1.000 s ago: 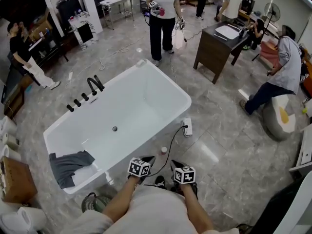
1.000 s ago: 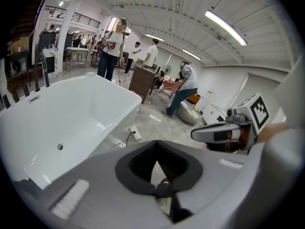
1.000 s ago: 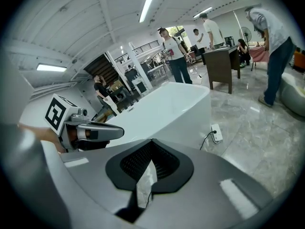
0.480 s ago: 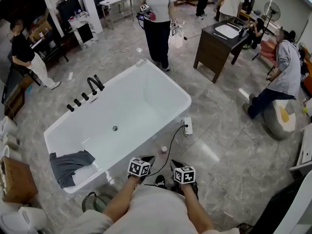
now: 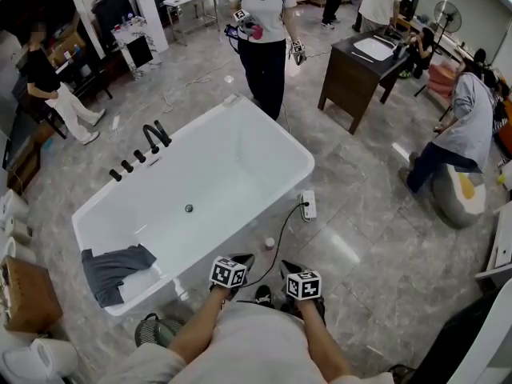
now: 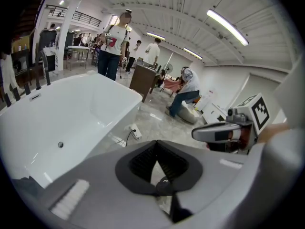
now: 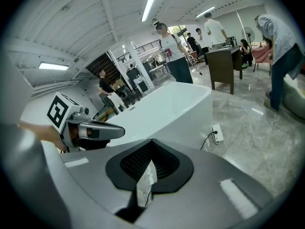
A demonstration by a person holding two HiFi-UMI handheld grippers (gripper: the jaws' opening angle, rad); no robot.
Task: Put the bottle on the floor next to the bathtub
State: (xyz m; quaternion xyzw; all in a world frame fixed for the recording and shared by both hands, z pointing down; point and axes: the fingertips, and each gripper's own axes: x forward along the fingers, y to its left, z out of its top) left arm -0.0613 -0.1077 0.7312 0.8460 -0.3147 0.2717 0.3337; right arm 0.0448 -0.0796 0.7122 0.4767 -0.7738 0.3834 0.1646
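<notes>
The white bathtub (image 5: 240, 162) fills the middle left of the head view. A small pale bottle (image 5: 269, 246) stands upright on the grey floor just beside the tub's near right side. My left gripper (image 5: 242, 262) and right gripper (image 5: 286, 269) hang side by side a little short of the bottle, both shut with nothing between the jaws. In the left gripper view the shut left gripper (image 6: 156, 148) points past the bathtub (image 6: 71, 113), with the right gripper (image 6: 224, 133) alongside. The right gripper view shows the shut right gripper (image 7: 151, 146), the bathtub (image 7: 167, 109) and the left gripper (image 7: 93, 130). Neither gripper view shows the bottle.
A white power strip (image 5: 308, 207) with a black cable lies on the floor by the tub's right corner. A grey cloth (image 5: 112, 269) lies in the tub's near end. Black taps (image 5: 152, 141) stand on its far rim. A person (image 5: 266, 38) stands beyond the tub; a dark vanity (image 5: 364, 70) is at back right.
Both grippers have stayed where they were. The standing person beyond the tub has shifted a little, and the crouching person at the right has moved slightly.
</notes>
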